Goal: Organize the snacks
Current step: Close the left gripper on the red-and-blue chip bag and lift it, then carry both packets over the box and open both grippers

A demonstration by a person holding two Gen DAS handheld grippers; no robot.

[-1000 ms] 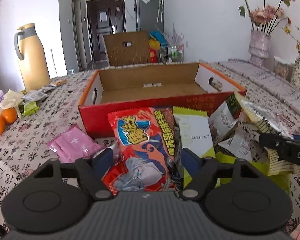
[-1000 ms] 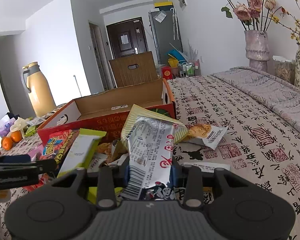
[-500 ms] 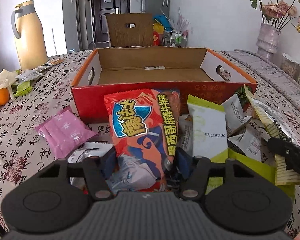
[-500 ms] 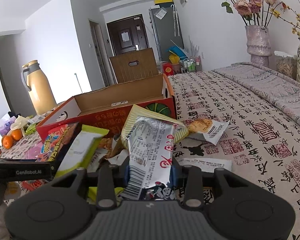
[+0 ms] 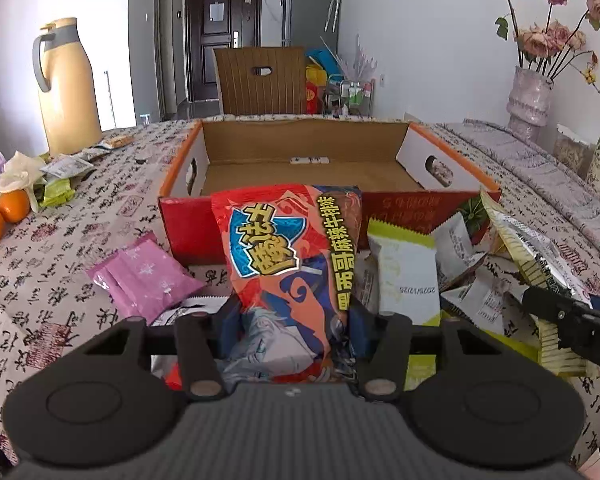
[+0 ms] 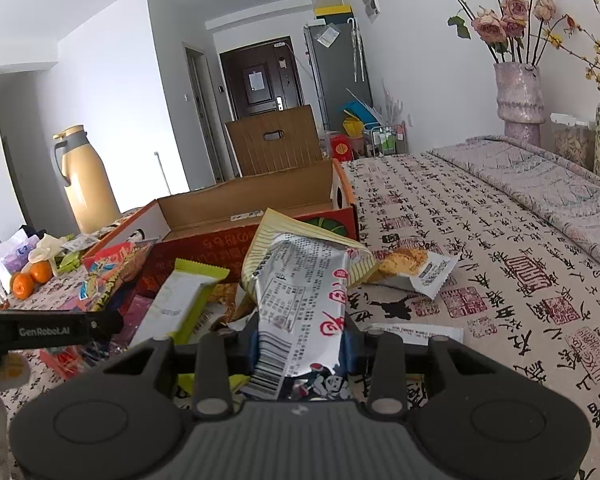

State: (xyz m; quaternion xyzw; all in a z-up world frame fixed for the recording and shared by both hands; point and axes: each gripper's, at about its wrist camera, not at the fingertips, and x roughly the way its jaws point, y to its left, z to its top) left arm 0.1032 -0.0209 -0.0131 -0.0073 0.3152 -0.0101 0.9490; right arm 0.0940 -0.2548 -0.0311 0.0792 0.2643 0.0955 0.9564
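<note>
My left gripper (image 5: 290, 320) is shut on a red and orange snack bag (image 5: 288, 256) and holds it upright in front of the open red cardboard box (image 5: 260, 224). My right gripper (image 6: 300, 340) is shut on a silver and yellow snack packet (image 6: 300, 280), lifted above the snack pile. The box (image 6: 228, 240) lies ahead and to the left in the right wrist view. A green and white packet (image 5: 408, 276) and several small white packets lie on the table between the grippers. The right gripper's finger (image 5: 572, 324) shows at the right of the left wrist view.
A pink packet (image 5: 140, 276) lies left of the box. Oranges (image 5: 4, 216), a yellow thermos (image 5: 68, 88) and small packets sit at the far left. Flower vases (image 6: 520, 96) stand at the far right. A biscuit packet (image 6: 416, 268) lies on the patterned tablecloth.
My left gripper closed on the red snack bag and lifted it upright toward the box. My right gripper kept hold of the silver packet and rose slightly.
</note>
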